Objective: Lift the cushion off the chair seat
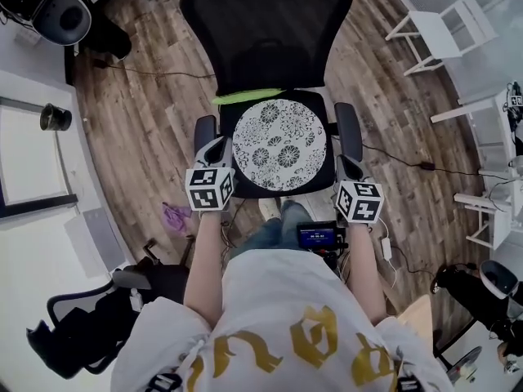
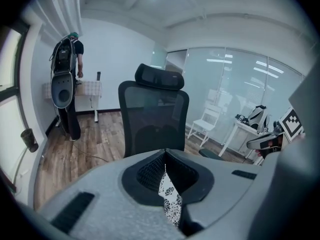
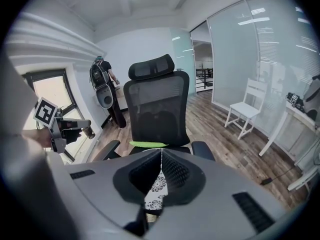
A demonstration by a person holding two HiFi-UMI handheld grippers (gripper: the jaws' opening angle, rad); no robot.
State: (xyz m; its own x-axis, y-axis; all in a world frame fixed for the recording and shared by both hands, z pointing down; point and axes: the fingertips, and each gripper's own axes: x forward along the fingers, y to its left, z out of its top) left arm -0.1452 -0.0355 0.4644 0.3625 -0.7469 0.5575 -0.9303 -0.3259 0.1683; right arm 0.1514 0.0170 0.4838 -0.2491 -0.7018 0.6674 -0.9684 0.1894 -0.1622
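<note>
A round cushion [image 1: 279, 144] with a black-and-white flower print lies flat on the seat of the black mesh office chair [image 1: 265, 31]. A green strip [image 1: 245, 96] lies behind it against the backrest. My left gripper [image 1: 219, 149] sits at the cushion's left edge beside the left armrest [image 1: 203, 127], jaws shut with nothing between them. My right gripper [image 1: 349, 166] hangs just off the seat's right front corner, also shut and empty. In the left gripper view the jaws [image 2: 165, 156] meet, and a sliver of cushion [image 2: 171, 204] shows below them. The right gripper view shows the same [image 3: 161, 151].
The right armrest [image 1: 348, 129] flanks the seat. White chairs [image 1: 445, 27] and a white table stand at the right, with a cable [image 1: 400, 158] across the wood floor. A purple scrap [image 1: 175, 215] and another black chair [image 1: 82, 317] are at lower left. A person [image 2: 75, 49] stands far back.
</note>
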